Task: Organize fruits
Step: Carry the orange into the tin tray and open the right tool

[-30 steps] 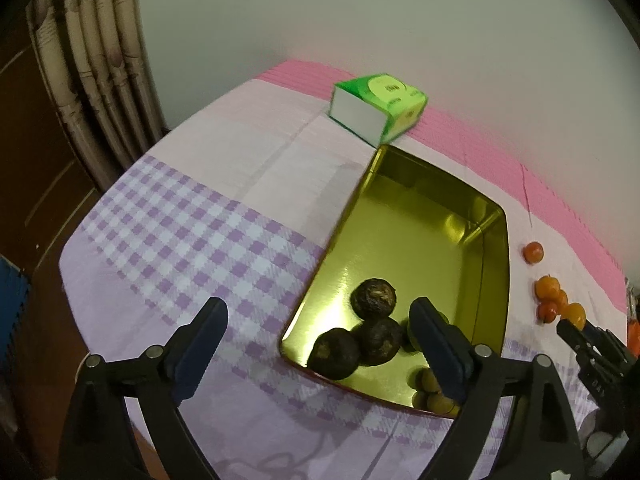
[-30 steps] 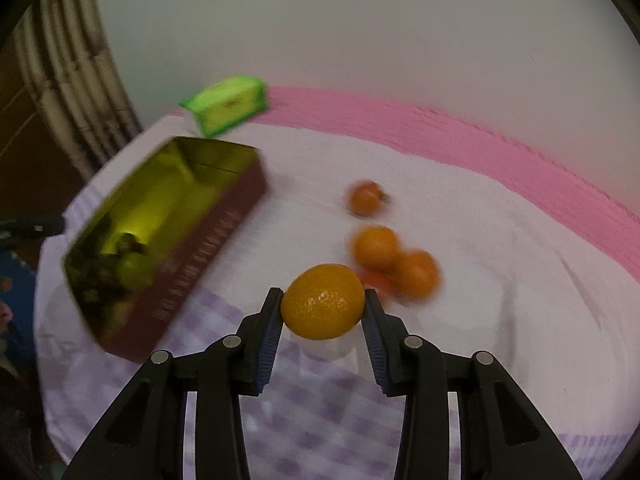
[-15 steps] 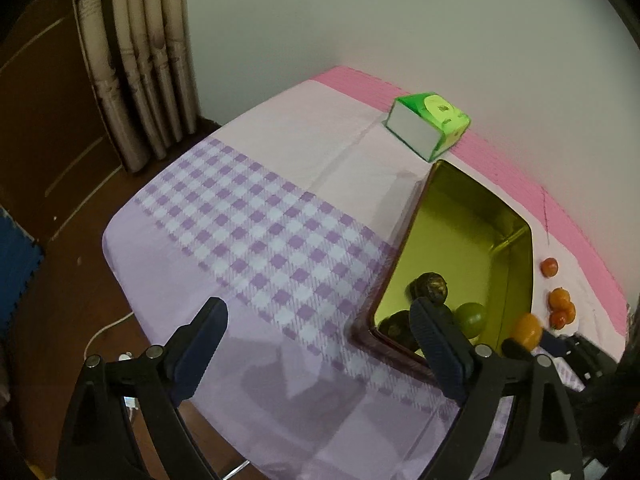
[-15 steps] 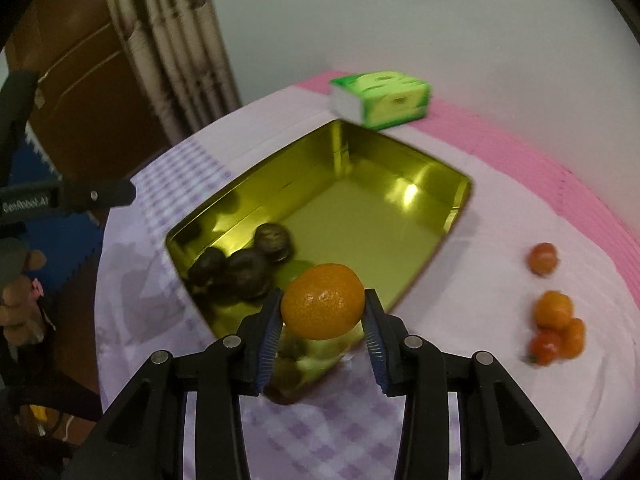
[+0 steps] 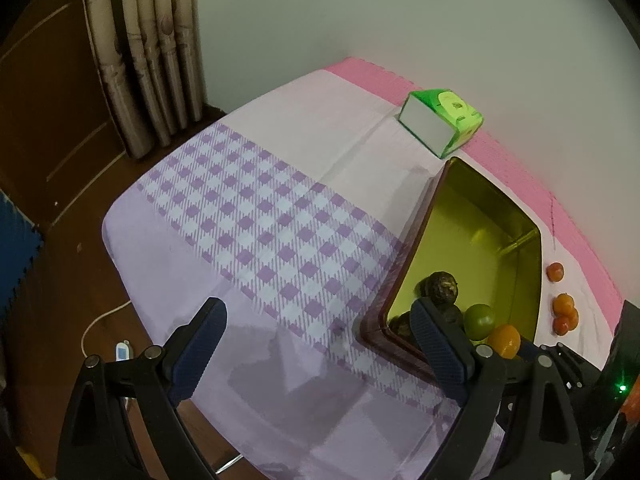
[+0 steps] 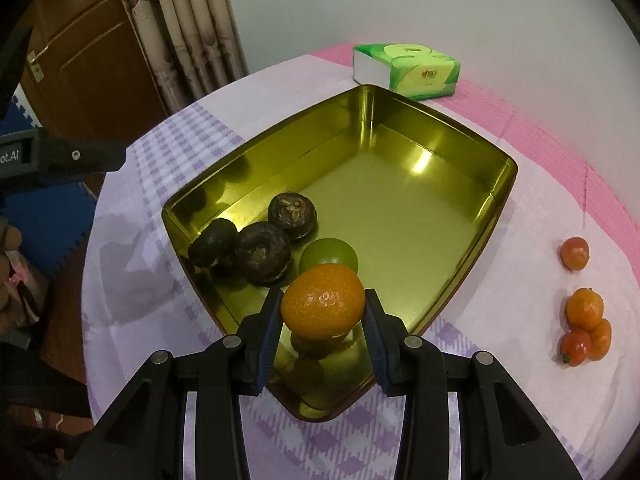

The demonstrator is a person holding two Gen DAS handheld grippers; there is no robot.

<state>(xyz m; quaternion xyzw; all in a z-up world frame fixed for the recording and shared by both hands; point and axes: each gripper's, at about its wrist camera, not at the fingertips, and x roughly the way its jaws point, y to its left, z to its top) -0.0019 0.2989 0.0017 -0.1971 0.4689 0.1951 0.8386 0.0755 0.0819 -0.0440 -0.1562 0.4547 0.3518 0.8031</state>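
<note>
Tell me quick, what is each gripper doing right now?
Left gripper: jaws open, holding nothing.
Right gripper: jaws shut on the orange fruit.

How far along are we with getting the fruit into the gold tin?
Done: three dark fruits and a green one lie in the tin. In hand: the right tool holds an orange fruit over the tin's near corner. Left: four small orange fruits on the cloth. The left tool is open.
</note>
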